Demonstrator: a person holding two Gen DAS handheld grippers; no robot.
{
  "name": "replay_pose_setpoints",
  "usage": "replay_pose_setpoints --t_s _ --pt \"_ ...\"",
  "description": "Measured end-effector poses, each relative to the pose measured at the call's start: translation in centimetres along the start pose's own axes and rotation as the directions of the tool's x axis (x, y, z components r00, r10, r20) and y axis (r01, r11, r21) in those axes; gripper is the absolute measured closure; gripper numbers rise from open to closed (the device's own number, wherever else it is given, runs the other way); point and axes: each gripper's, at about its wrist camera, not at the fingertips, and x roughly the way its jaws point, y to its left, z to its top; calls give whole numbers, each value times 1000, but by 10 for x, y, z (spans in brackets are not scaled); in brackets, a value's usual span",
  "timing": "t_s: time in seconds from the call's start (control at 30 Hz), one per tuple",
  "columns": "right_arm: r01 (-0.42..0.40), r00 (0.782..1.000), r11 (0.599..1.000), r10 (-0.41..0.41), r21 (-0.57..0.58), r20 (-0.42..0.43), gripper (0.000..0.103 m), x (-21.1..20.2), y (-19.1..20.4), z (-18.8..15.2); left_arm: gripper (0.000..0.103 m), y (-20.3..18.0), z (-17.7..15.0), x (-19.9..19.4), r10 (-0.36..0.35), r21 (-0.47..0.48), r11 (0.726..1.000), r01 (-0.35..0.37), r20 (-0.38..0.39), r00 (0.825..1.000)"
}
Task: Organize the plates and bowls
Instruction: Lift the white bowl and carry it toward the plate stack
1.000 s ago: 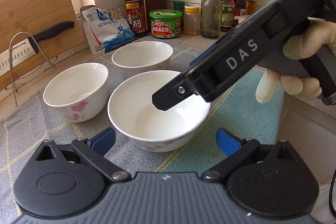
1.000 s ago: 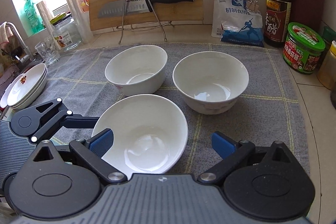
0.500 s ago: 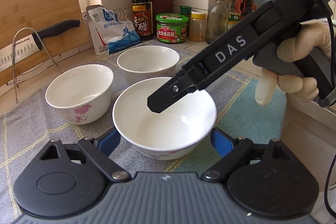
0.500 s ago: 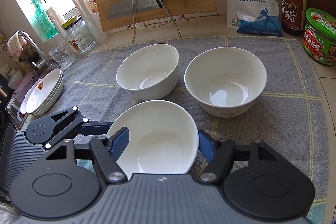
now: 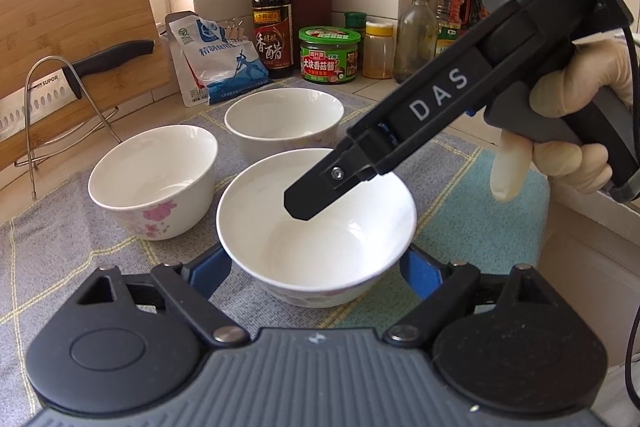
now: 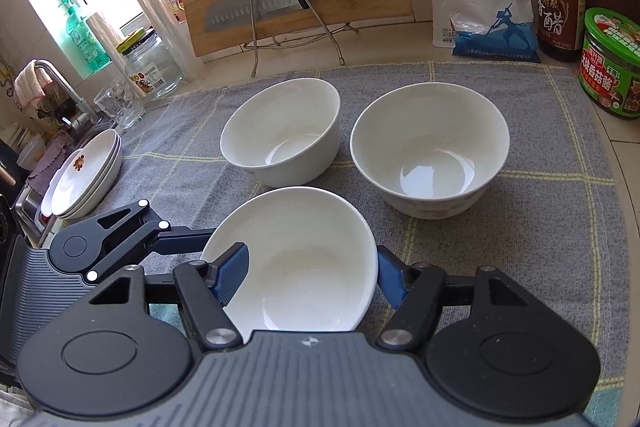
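Sitting closest to both cameras: near bowl [image 5: 316, 227], on the grey towel [image 6: 540, 227], just in front of the other two bowls [image 6: 282, 137] [image 6: 430, 147].
Left gripper [image 5: 316, 263]: blue pads either side of the near bowl's wall, spread wide; contact, can't tell.
Right gripper [image 6: 312, 267]: one pad inside the rim, one outside, open.
Only right view shows: stacked plates [image 6: 86, 179], well left of the near bowl.
Only left view shows: gloved hand [image 5: 576, 123] tilting the right gripper down over it.

"DAS" on right tongs [image 5: 438, 95], "SUPOR" on knife blade [image 6: 256, 7], jar label perhaps "香菇酱"
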Motion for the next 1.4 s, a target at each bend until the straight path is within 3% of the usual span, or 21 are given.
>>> replay_pose_setpoints --t_s 0.43,1.0,1.4 --pt "-41 999 999 41 -10 -27 30 -3 22 -1 13 1 -11 -25 32 -30 999 -32 -3 999" --pt "-175 983 977 166 -120 -85 30 22 115 1 13 38 -53 -104 155 -114 981 -158 -33 987" --pt "-207 974 968 191 -141 -120 30 43 165 -1 13 60 -77 -141 182 -144 972 -188 -55 982"
